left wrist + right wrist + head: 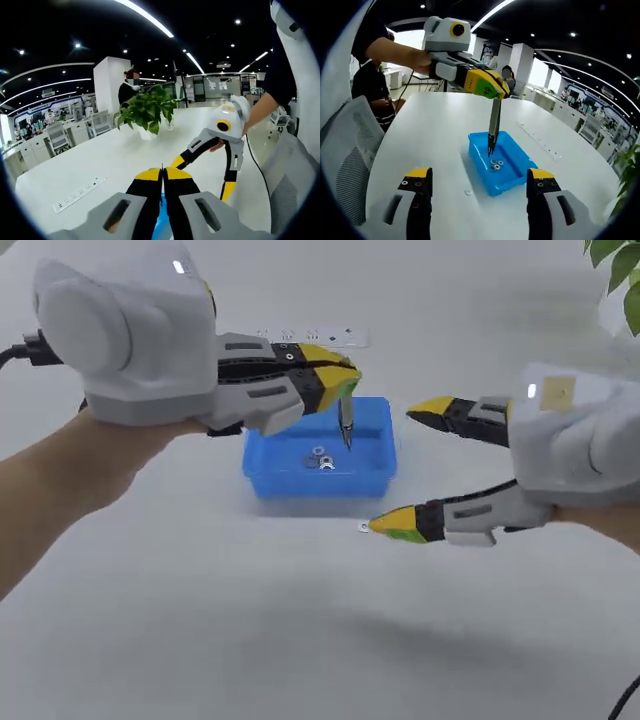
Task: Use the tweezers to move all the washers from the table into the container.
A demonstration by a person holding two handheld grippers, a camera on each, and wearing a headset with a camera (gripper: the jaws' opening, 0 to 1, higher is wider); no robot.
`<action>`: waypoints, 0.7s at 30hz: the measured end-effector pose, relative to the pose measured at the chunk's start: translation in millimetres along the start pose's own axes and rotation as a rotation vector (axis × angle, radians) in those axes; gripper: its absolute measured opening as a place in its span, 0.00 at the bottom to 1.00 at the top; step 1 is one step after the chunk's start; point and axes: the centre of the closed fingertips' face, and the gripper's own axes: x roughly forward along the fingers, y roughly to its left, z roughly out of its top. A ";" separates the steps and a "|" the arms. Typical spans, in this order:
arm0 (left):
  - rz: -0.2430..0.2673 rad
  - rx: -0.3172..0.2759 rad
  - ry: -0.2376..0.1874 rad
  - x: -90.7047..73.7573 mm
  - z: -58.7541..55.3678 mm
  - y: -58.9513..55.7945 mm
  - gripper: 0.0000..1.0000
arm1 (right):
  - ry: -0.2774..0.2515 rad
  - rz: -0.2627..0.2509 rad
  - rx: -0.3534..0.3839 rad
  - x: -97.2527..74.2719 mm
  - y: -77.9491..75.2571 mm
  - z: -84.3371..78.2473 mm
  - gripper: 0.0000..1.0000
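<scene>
Blue container [315, 486] sits under tweezers [346, 426]; my left gripper [345, 375] clamps them, likely for release. Right gripper [395, 468] wide, empty. One washer [363, 527] lies outside.

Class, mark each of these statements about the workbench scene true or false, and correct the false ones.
1. The left gripper holds the tweezers pointing down into the blue container. True.
2. The right gripper is shut on a washer. False: its jaws stand wide open and hold nothing.
3. The blue container is empty. False: a few washers lie on its floor.
4. One washer lies on the table outside the container, near its front wall. True.
</scene>
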 end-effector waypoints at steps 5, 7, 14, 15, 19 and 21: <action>-0.016 -0.018 0.009 0.7 -9.5 -13.3 0.04 | 0.006 -0.075 0.097 -17.9 7.1 -20.2 0.85; -0.017 -0.023 0.011 0.6 -12.0 -15.6 0.04 | 0.008 -0.082 0.128 -24.2 10.3 -28.0 0.85; -0.046 -0.028 0.022 5.4 -25.4 -29.3 0.04 | 0.046 -0.086 0.147 -38.9 22.5 -49.6 0.99; -0.047 -0.028 0.025 6.2 -27.5 -30.6 0.04 | 0.046 -0.077 0.161 -40.4 24.8 -50.4 1.00; -0.052 -0.045 0.022 10.6 -34.7 -36.9 0.04 | 0.061 -0.058 0.149 -42.8 29.8 -54.0 1.00; -0.063 -0.041 0.035 13.9 -41.8 -41.5 0.04 | 0.077 -0.048 0.137 -42.8 31.9 -57.8 1.00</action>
